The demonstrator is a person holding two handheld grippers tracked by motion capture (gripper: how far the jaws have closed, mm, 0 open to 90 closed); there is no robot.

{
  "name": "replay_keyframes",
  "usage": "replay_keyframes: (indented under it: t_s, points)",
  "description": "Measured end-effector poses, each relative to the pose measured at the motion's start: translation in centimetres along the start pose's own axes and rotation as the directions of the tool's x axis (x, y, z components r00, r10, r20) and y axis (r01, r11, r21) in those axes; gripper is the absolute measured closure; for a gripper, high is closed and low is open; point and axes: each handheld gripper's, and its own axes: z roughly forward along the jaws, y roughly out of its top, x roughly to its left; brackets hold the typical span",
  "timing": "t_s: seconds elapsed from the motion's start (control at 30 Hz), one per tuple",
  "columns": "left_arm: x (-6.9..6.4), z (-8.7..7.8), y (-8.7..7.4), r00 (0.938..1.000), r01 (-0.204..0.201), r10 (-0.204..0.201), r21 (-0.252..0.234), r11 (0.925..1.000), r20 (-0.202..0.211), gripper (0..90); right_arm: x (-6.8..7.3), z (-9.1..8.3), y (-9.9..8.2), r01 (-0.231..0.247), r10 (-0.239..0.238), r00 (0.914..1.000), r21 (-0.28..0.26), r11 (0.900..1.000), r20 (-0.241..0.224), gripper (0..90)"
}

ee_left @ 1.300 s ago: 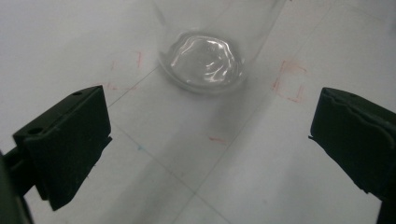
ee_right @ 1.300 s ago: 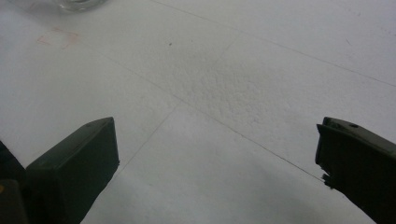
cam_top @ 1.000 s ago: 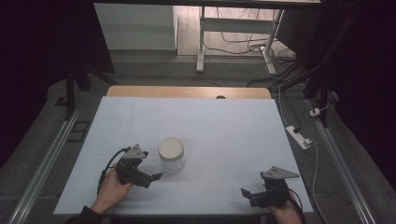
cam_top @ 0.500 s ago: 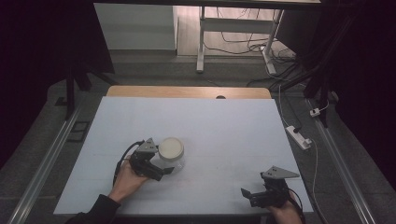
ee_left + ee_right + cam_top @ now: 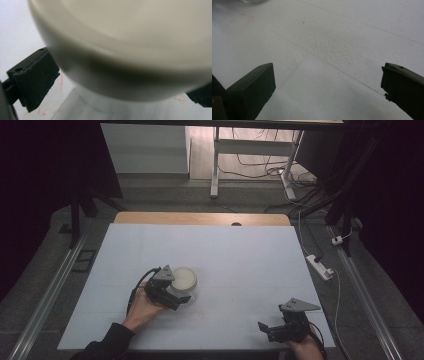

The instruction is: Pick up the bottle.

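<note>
A clear glass jar with a cream lid stands upright on the white table, left of centre. My left gripper comes at it from the near left, open, with its jaws on either side of the jar. In the left gripper view the lid looms very close between the two black fingers, with the glass body below it. My right gripper rests open near the front right edge of the table, nothing between its fingers.
Faint red marks and pencil lines cross the white sheet. A wooden strip runs along the far edge. On the floor to the right lies a white power strip, and metal rails flank the table.
My left gripper has moved forward and to the right until its jaws straddle the jar. The right gripper has stayed put.
</note>
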Motion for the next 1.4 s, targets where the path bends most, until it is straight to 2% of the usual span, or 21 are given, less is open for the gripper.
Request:
replay_keyframes:
  t_s: [0.1, 0.17, 0.27, 0.53, 0.8, 0.97, 1.17, 1.4]
  points:
    - [0.0, 0.1, 0.1, 0.9999, -0.009, 0.009, -0.005, 0.9999, 0.006, 0.5, 0.0, 0.0, 0.0, 0.001, -0.001, 1.0000, 0.000, 1.0000, 0.001, 0.0]
    - [0.0, 0.2, 0.2, 0.9997, -0.022, 0.022, -0.011, 0.9997, 0.011, 4.5, 0.0, 0.0, 0.0, 0.001, -0.001, 1.0000, 0.000, 1.0000, 0.000, 0.0]
    - [-0.2, 0.1, 0.3, 0.9991, -0.043, 0.043, -0.008, 0.9990, -0.001, 6.3, 0.0, 0.0, 0.0, 0.002, -0.002, 1.0000, 0.000, 1.0000, 0.001, 0.0]
    - [-0.3, 0.1, 0.3, 0.9986, -0.052, 0.052, -0.005, 0.9986, -0.006, 7.1, 0.0, 0.0, 0.0, 0.004, -0.004, 1.0000, 0.001, 1.0000, 0.001, 0.0]
    - [-0.5, 0.0, 0.4, 0.9991, -0.041, 0.041, 0.000, 0.9992, -0.014, 7.2, 0.1, 0.0, 0.0, 0.005, -0.005, 1.0000, 0.000, 1.0000, 0.001, 0.0]
    - [-0.8, -0.1, 0.7, 0.9974, -0.062, 0.063, 0.016, 0.9979, -0.035, 7.3, 0.1, 0.0, 0.0, 0.007, -0.007, 1.0000, 0.000, 1.0000, 0.001, 0.0]
    - [-0.9, -0.7, 1.2, 0.9961, -0.073, 0.074, 0.008, 0.9973, -0.048, 7.3, 0.1, 0.0, 0.0, 0.007, -0.007, 1.0000, 0.001, 1.0000, 0.001, 0.0]
    - [-1.1, -1.3, 2.0, 0.9961, -0.077, 0.077, 0.003, 0.9970, -0.042, 7.3, 0.1, 0.0, 0.0, 0.006, -0.006, 1.0000, -0.002, 1.0000, 0.000, 0.0]
